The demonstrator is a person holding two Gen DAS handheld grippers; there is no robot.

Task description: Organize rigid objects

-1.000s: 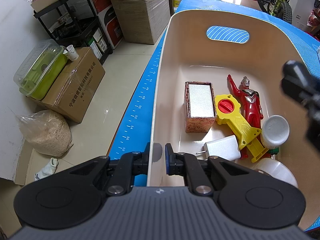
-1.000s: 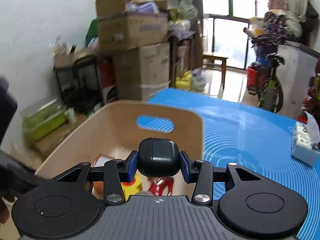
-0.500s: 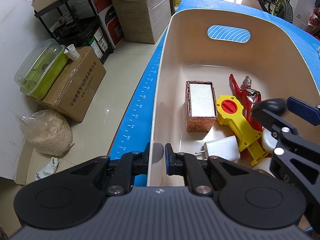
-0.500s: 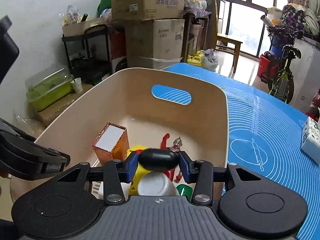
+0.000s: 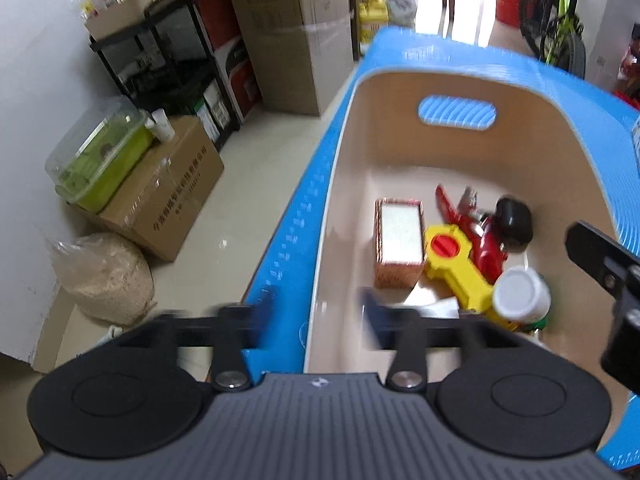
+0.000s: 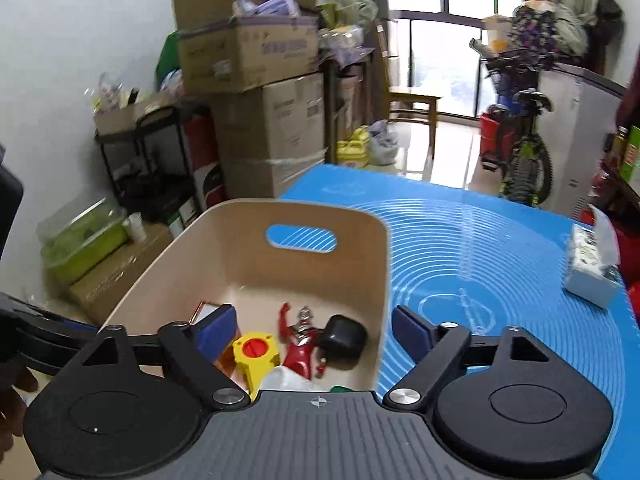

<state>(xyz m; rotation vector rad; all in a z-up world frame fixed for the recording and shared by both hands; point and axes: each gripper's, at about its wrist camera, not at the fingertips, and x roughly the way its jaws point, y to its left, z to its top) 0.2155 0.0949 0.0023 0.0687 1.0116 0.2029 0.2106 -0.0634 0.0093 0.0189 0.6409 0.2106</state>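
Note:
A beige bin (image 5: 400,80) (image 6: 248,248) stands on the blue mat. In it lie a black earbud case (image 5: 514,220) (image 6: 343,340), a red hero figure (image 5: 476,224) (image 6: 298,344), a yellow toy with a red knob (image 5: 452,256) (image 6: 254,354), a copper box (image 5: 400,236) and a white-capped jar (image 5: 520,294). My right gripper (image 6: 312,330) is open and empty above the bin's near right side. My left gripper (image 5: 318,308) is open, its fingers either side of the bin's left wall, blurred.
A white tissue box (image 6: 592,268) sits on the blue mat (image 6: 480,248) at the right. Off the table's left stand cardboard boxes (image 5: 172,184), a green lidded container (image 5: 100,152), a grain sack (image 5: 104,276) and a black shelf (image 5: 168,52). A bicycle (image 6: 520,152) stands behind.
My right gripper has opened and the black earbud case has dropped into the bin beside the red figure. My left gripper has opened off the bin's wall and pulled back a little.

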